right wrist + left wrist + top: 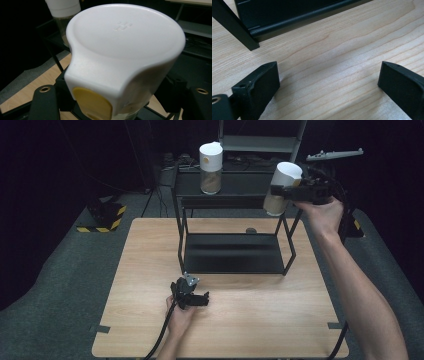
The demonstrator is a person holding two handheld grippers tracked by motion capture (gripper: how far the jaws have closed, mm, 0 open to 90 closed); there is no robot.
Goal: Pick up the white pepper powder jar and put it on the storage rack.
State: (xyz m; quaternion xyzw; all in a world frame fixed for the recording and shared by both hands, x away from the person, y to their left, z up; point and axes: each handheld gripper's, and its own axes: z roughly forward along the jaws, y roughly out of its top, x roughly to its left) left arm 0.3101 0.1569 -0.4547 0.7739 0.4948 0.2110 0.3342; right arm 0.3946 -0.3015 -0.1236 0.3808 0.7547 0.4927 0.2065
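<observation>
A clear jar point(280, 187) with a white lid and a yellow tab hangs tilted in the air by the right end of the black shelf's top tier point(240, 182). My right gripper point(287, 191) is shut on it. In the right gripper view the lid of this jar point(125, 45) looms close, with my right gripper point(120, 106) clamped on the body just below it. A second, similar jar point(210, 167) stands upright on the top tier at the left, seen also as the second jar point(62, 12). My left gripper point(199, 298) rests low on the wooden table point(150, 270), open, its jaws point(328, 85) holding nothing.
The black two-tier shelf has a lower tray point(232, 252) near table level and thin legs point(234, 27). A small dark round thing point(251, 230) lies on the table behind the shelf. Dark floor and stands surround the table.
</observation>
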